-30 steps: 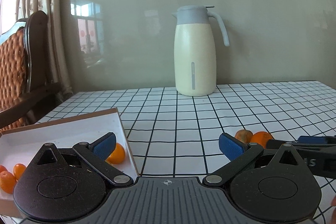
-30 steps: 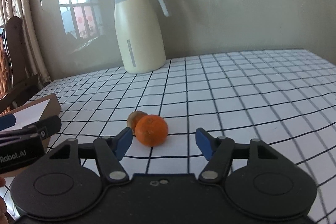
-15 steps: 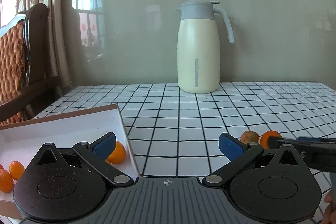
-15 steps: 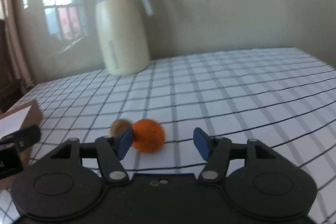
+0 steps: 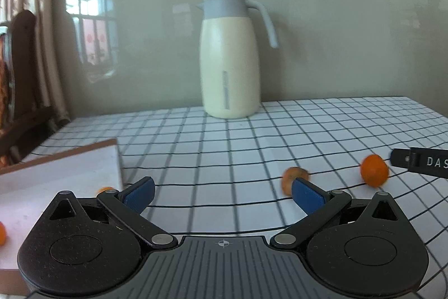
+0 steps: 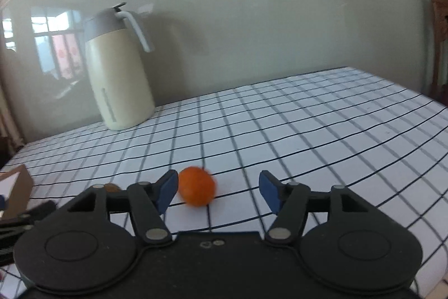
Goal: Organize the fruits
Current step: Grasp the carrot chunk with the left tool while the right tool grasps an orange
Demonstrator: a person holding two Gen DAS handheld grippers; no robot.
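Note:
A round orange (image 6: 197,189) lies on the checked tablecloth between my right gripper's (image 6: 218,191) open fingers, close beside the left pad (image 6: 168,189) and well clear of the other. A smaller brownish fruit (image 6: 112,187) peeks out behind that left finger. In the left wrist view the brownish fruit (image 5: 294,177) sits just past my left gripper's (image 5: 222,195) right pad, and the orange (image 5: 374,169) lies farther right, next to the right gripper's tip (image 5: 420,166). My left gripper is open and holds nothing. The white-lined cardboard box (image 5: 56,178) at the left holds small oranges (image 5: 105,190).
A cream thermos jug (image 5: 229,60) with a grey lid stands at the back of the table against the wall. A wooden chair (image 5: 25,69) and a curtain are off the table's left edge. The box corner (image 6: 16,187) shows at the left in the right wrist view.
The orange has moved away from the brownish fruit, which it touched before, and now lies to its right. My right gripper has followed it rightward. The left wrist view has swung to the right.

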